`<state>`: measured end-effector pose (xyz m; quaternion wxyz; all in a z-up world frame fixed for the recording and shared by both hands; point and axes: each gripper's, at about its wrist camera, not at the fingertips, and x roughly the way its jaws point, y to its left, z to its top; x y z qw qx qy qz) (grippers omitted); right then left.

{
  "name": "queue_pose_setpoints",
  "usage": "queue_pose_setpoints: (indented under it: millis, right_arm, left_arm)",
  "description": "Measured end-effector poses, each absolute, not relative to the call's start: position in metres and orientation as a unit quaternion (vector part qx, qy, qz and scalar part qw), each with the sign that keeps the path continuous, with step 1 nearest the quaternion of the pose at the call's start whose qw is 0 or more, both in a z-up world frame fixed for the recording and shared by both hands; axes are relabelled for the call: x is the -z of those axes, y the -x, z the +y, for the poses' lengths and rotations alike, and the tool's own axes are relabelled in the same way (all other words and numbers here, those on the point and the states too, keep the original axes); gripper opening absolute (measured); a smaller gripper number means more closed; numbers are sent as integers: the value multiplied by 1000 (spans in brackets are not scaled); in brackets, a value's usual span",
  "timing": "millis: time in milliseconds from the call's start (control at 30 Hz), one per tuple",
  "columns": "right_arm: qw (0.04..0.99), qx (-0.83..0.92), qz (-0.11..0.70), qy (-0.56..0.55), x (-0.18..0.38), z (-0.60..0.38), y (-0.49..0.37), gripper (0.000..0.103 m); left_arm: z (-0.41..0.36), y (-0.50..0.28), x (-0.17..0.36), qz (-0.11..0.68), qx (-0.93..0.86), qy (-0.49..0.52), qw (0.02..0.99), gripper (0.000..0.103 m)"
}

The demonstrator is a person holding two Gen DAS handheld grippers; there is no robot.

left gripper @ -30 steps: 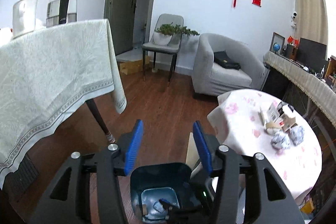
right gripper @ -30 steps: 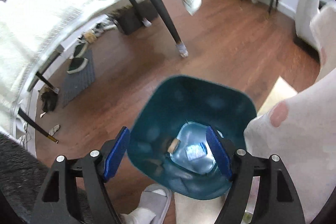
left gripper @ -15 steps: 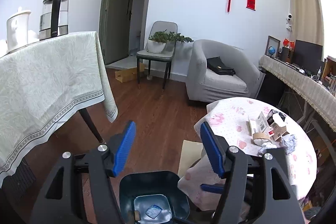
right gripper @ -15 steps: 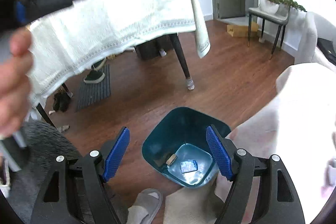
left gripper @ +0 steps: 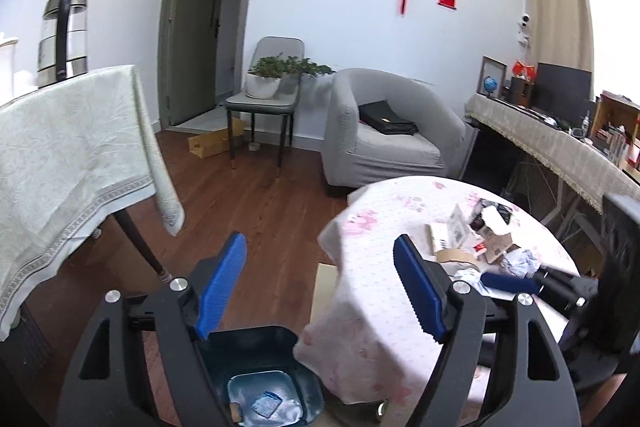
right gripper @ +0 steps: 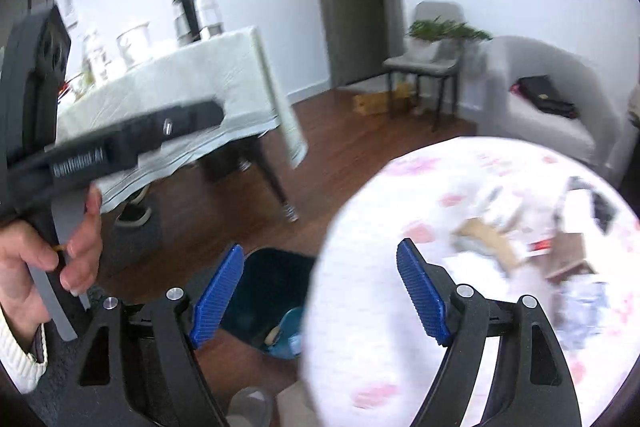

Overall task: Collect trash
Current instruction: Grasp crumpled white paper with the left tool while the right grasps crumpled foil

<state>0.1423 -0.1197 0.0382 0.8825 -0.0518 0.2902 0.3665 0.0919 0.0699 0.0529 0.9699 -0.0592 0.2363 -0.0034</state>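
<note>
Left gripper (left gripper: 320,287): jaws spreading wider, nothing between the blue pads, poised over the near edge of the round table (left gripper: 384,211). Right gripper (right gripper: 320,291): likewise parting and empty, aimed at the same tabletop. Just below and left of both, on the wood floor against the table's hanging cloth, stands the teal bin (left gripper: 256,343), with a few scraps visible at its bottom. The remaining trash (left gripper: 472,239) sits in a heap on the far right part of the table: small cartons, a tape roll, crumpled paper wads, blurred in the right wrist view. A hand (right gripper: 44,267) holding the left tool shows at that view's left edge. Risks, as I judge them: both tools converge on one tight heap and could knock together; a light paper wad may skid off the table; a finger catching the loose floral cloth could drag the whole pile; a drop released short of the bin would miss it.
</note>
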Motion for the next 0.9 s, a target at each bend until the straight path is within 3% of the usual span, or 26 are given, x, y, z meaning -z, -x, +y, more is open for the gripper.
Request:
queue_pose_setpoints:
  millis: [900]
  right_arm:
    - [934, -193, 302, 5, -22, -287, -172, 81]
  left_arm:
    - [-69, -155, 28, 336, 111, -5, 935, 82]
